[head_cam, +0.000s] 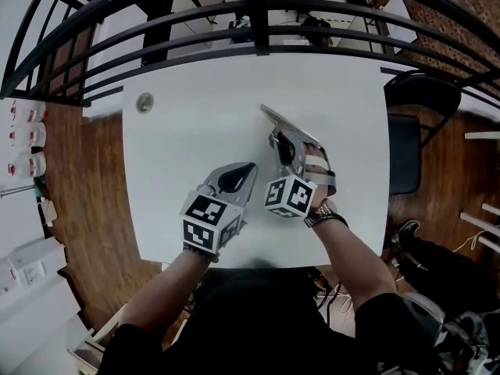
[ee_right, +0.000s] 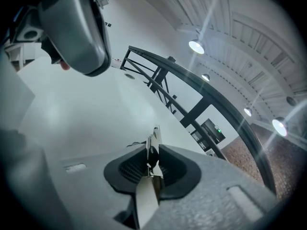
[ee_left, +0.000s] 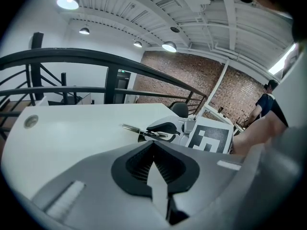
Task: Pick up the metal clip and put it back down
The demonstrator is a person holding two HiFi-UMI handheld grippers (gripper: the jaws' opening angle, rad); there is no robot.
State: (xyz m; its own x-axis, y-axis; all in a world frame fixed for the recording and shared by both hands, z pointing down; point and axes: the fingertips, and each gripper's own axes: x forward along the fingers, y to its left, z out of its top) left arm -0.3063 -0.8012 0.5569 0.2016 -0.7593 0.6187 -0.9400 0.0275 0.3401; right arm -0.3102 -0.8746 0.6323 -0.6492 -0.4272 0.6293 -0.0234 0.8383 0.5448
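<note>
Right gripper (ee_right: 152, 161) pinches the thin, shiny metal clip (ee_right: 154, 143) between ribbed black pads. Only the head view shows its long flat blade, over the white table (head_cam: 195, 131), right of centre. Left gripper (ee_left: 154, 145) is closed, empty.

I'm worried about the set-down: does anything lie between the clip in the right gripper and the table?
Nothing visible does. The metal clip, held in the right gripper, is over bare table; the left gripper is off to the side, apart from it.
</note>
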